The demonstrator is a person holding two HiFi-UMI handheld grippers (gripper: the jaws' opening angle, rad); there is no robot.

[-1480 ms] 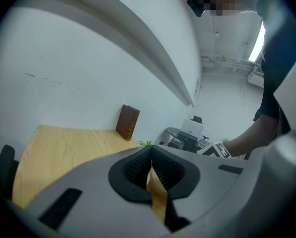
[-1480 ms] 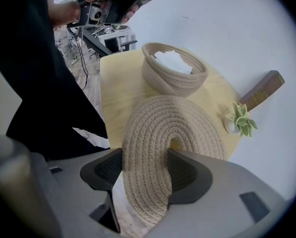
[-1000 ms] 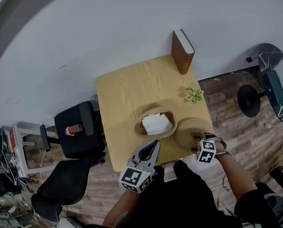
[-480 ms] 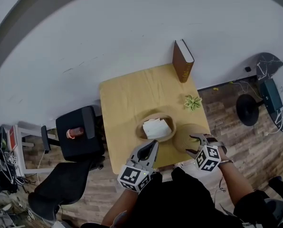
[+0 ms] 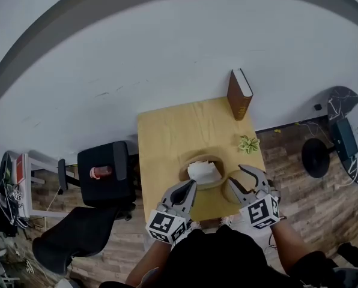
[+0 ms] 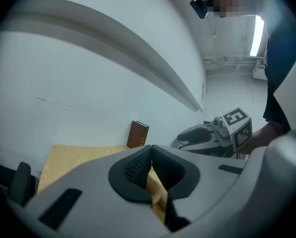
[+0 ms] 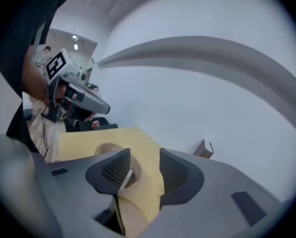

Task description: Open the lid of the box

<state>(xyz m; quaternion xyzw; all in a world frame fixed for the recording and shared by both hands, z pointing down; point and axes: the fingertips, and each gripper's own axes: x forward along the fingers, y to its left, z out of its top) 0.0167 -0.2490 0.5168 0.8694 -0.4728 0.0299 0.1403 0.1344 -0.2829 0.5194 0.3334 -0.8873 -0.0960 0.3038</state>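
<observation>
As jaws close empty, right gripper point(image 5: 236, 174) withdrawn

The right tongs point(image 5: 237, 176), jaws closing with nothing between them, cover part of the lid point(image 5: 240, 186) at the counter point(image 5: 173, 137)'s five o'clock. The box point(image 5: 188, 167)'s white contents point(image 5: 203, 172) are too small to identify. The person point(image 5: 227, 257) hides the counter's near edge.

Bright, even light (fisheye-warped edges)

Lid point(image 5: 232, 192) lies right of box point(image 5: 185, 174) on table point(image 5: 170, 135).
</observation>
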